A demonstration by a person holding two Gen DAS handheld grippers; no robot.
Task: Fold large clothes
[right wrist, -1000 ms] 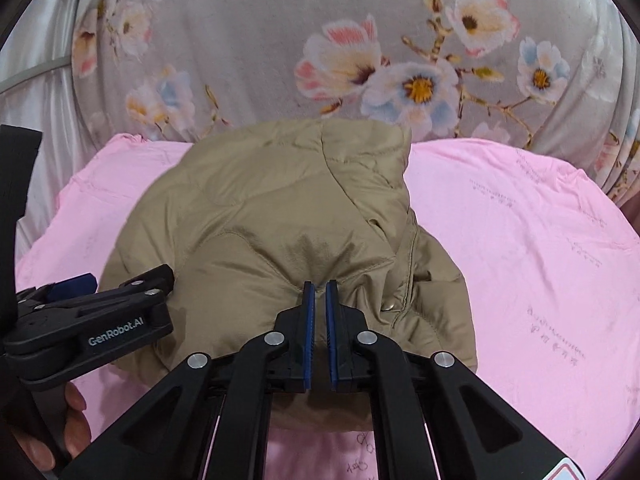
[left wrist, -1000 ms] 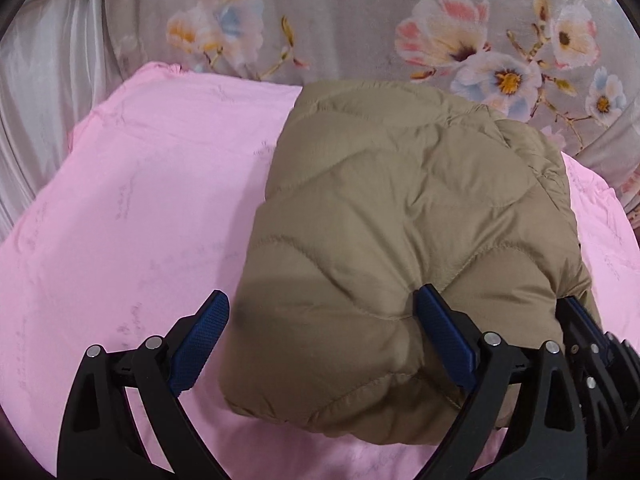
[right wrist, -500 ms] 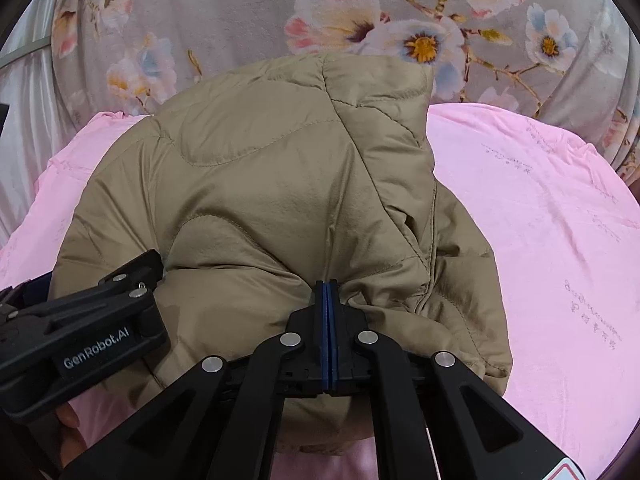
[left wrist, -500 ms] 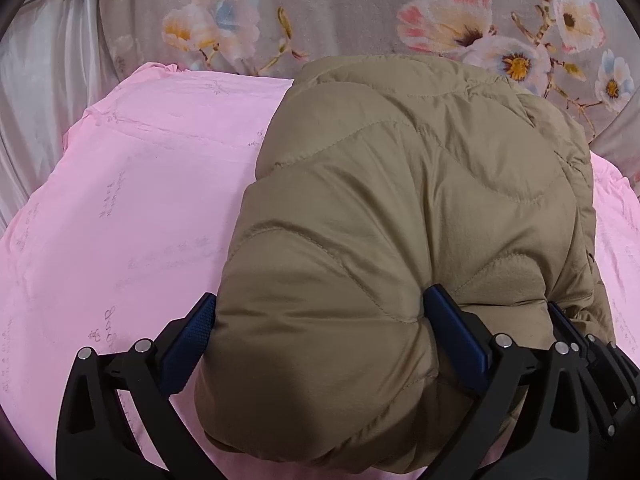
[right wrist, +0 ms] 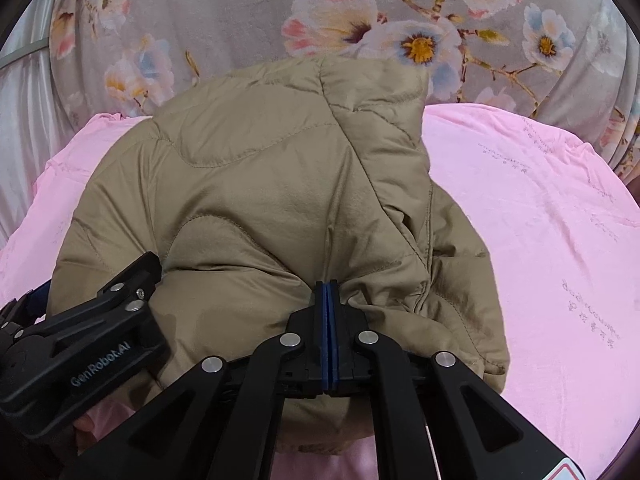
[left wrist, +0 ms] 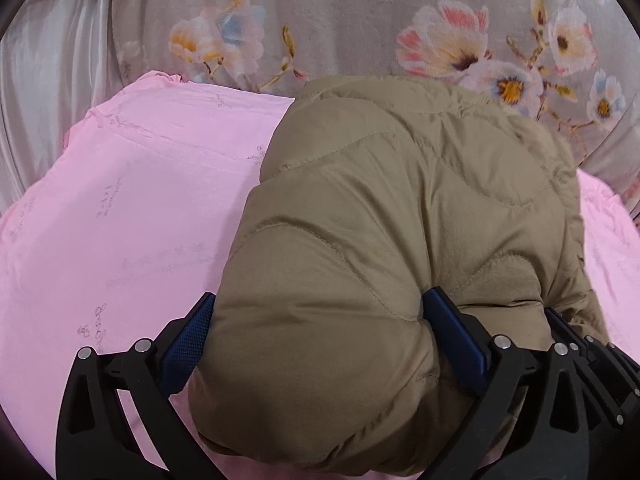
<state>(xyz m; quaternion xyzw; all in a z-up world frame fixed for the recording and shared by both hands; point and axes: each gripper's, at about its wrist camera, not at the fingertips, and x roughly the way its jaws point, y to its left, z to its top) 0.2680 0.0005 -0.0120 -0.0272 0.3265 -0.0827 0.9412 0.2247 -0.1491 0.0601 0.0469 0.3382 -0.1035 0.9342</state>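
Note:
A tan quilted puffer jacket [left wrist: 400, 220] lies bunched and folded on a pink sheet [left wrist: 120, 220]. My left gripper [left wrist: 320, 296] stands wide open around the jacket's near bulge, and the padding fills the gap and touches both blue pads [left wrist: 188, 344]. From the right wrist, the same jacket [right wrist: 260, 184] fills the middle of the view. My right gripper [right wrist: 327, 286] pinches a fold of its fabric between nearly touching pads, and its jaws are just starting to open. The left gripper [right wrist: 100, 320] sits at the jacket's left side, and the right gripper's black links [left wrist: 580, 344] show at the right.
A grey floral quilt [right wrist: 360, 20] rises behind the pink sheet [right wrist: 540, 220]. Pale satin fabric [left wrist: 36, 100] hangs at the far left. Bare pink sheet extends left of the jacket in the left wrist view and right of it in the right wrist view.
The right pads closed on a fold of the jacket. The left gripper slid over the near bulge, which now fills its jaws. The jacket looms larger and higher in both views.

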